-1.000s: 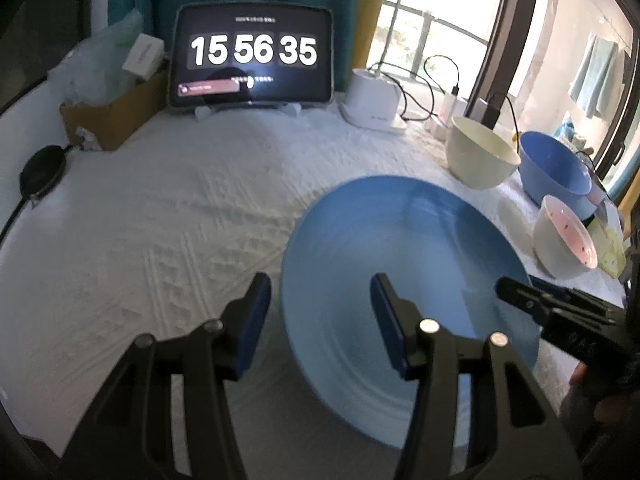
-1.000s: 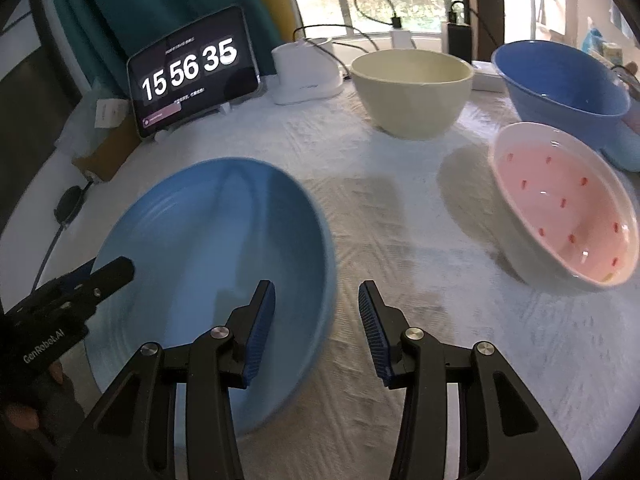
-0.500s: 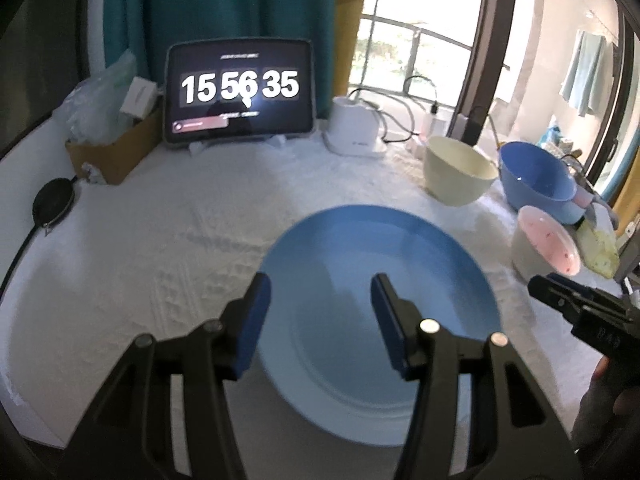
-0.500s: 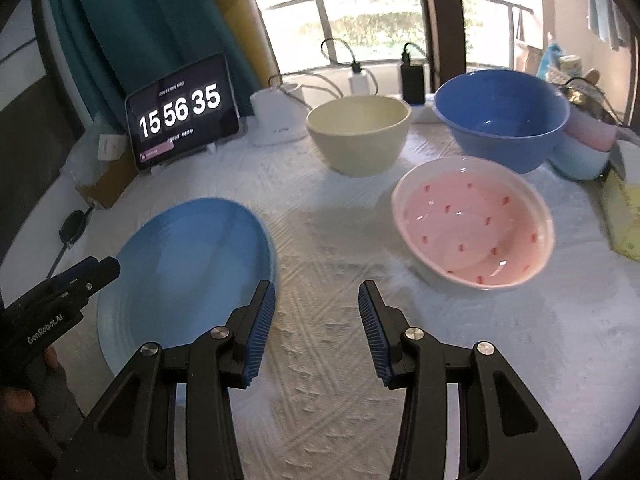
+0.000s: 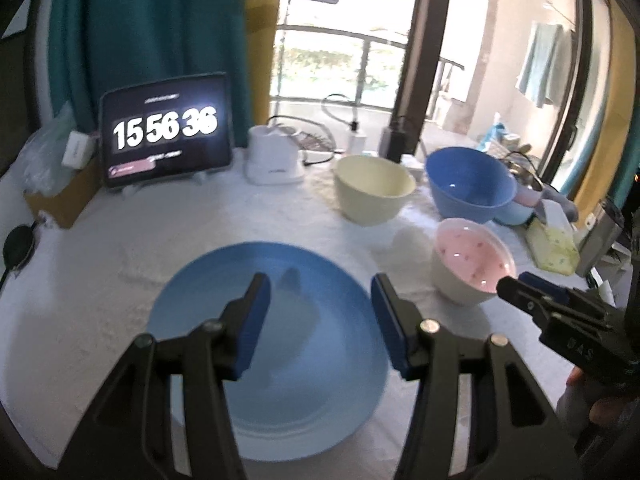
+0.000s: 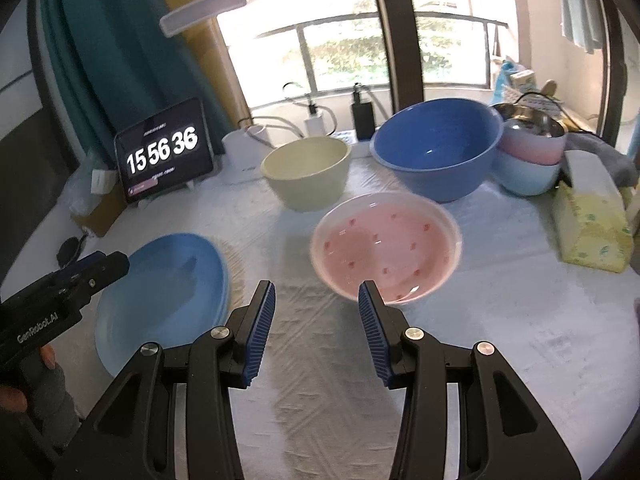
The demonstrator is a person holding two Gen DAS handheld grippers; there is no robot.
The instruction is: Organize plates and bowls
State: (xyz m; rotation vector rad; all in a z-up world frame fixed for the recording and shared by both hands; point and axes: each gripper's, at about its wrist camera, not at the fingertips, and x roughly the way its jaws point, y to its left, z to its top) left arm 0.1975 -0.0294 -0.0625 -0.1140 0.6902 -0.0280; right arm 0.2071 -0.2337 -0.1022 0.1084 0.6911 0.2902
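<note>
Sitting flat on the bumpy white cloth (image 5: 100,264): a round glossy blue plate (image 5: 304,364). Both the left gripper (image 5: 320,300) and right gripper (image 6: 316,308) have jaws apart, empty. "GenRobot.AI" is printed on the left one.

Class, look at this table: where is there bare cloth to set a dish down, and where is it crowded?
Bare cloth lies between the blue plate and the tablet clock, and on the near side in front of the pink bowl. It is crowded at the far right: cream bowl, big blue bowl, stacked small bowls, tissue pack.

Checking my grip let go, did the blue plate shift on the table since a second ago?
Cannot tell: the blue plate shows farther from the tablet clock, but the camera itself pulled back.
</note>
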